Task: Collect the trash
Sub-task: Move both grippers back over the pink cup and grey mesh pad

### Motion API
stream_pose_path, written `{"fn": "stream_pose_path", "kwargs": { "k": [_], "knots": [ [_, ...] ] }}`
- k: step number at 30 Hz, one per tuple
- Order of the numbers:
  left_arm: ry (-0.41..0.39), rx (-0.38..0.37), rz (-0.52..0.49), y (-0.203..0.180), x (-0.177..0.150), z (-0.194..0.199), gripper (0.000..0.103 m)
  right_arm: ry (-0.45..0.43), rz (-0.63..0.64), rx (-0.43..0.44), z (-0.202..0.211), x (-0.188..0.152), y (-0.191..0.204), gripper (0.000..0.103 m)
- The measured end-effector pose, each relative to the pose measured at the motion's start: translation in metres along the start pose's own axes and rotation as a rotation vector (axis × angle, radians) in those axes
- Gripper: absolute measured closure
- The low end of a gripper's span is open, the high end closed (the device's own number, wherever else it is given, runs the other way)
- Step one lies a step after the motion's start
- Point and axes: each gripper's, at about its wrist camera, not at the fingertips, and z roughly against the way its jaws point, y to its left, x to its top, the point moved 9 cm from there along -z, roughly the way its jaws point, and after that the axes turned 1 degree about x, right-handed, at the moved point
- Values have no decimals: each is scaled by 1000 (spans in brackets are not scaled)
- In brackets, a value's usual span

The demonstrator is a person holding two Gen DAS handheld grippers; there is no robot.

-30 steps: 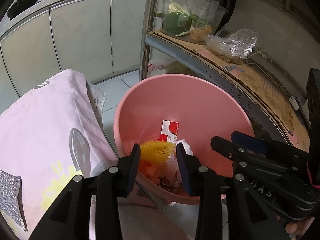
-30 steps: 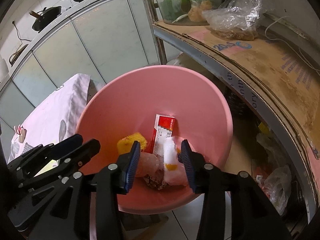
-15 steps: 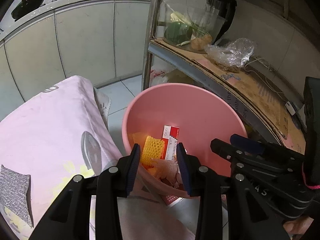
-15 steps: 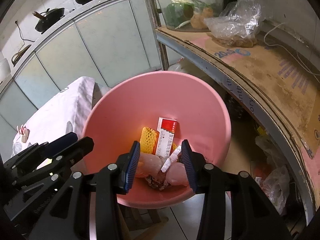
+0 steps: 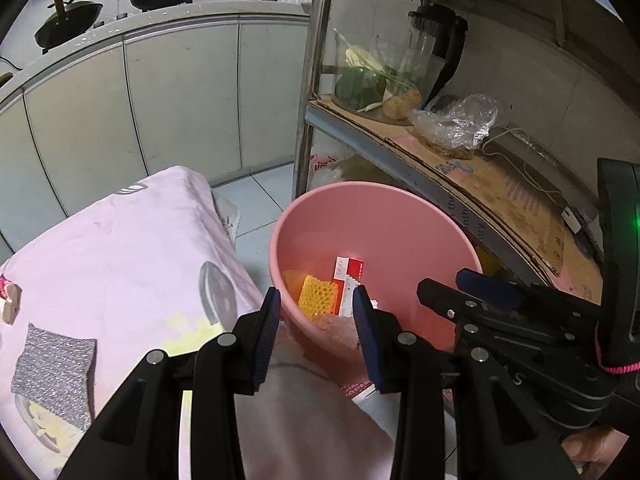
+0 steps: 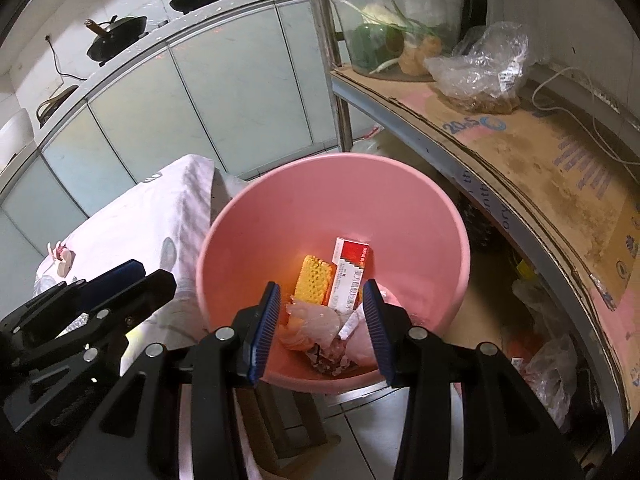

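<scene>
Trash [image 6: 320, 312] fills pink basin [image 6: 448, 216] bottom, seemingly loose; both grippers' jaws spread, empty, above rim.

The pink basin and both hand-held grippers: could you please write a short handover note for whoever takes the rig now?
Left hand-held gripper: open, holding nothing.
Right hand-held gripper: open, holding nothing, above the pink basin.
In the basin: red-and-white carton, yellow foam net, crumpled wrappers.
Left, by my judgement: the silver scouring pad and a small item lie on the pink cloth.

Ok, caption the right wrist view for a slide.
Open right gripper above pink basin holding a red-and-white carton, yellow foam net and wrappers.
</scene>
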Motion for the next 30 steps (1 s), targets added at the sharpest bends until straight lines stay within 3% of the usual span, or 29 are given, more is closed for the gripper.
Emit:
{"fn": "stream_pose_path", "kwargs": {
  "k": [13,30],
  "knots": [
    [-21,44,16,36,-19,40,66,-15,61,64,16,-5,47,59],
    [0,197,152,154,-81,94,66,43,242,232,11,-40,163,59]
  ]
}}
